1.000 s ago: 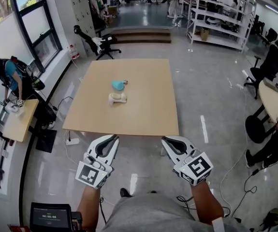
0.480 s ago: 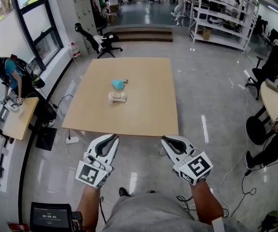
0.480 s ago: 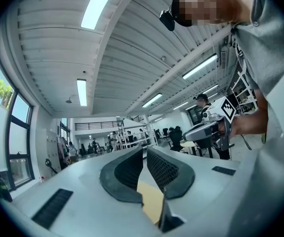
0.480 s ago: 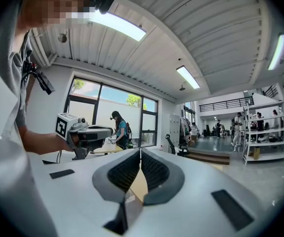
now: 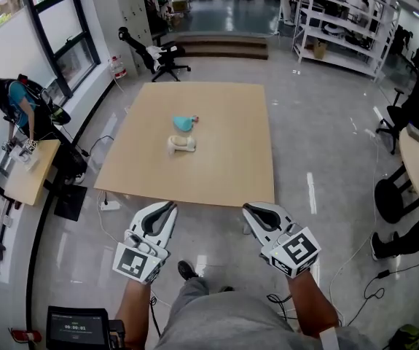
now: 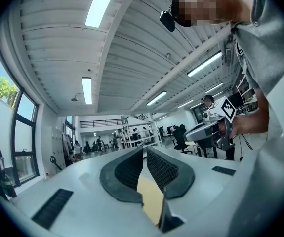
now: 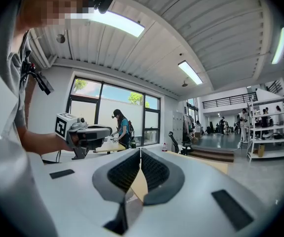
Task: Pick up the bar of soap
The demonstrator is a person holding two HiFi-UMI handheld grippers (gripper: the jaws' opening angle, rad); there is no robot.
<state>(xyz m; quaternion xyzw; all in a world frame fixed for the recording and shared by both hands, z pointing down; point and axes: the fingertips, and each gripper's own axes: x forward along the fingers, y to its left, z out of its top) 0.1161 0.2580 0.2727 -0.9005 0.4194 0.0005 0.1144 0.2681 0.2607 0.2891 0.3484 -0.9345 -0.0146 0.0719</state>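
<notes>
Grippers nearest: my left gripper [image 5: 167, 208] and right gripper [image 5: 251, 211], white shells with ribbed black pads and square-marker cubes, both closed on nothing, just short of the square tan table [image 5: 224, 159]. Grey floor lies open around it. The cream bar of soap [image 5: 181, 144] lies mid-table, with a teal object [image 5: 184, 123] just beyond.

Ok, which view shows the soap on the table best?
The head view: the cream bar lies on the table, just nearer than a teal item. Both gripper views show only slivers of the table between their jaws, and no soap.

Bright daylight (fisheye-warped edges), sharp
</notes>
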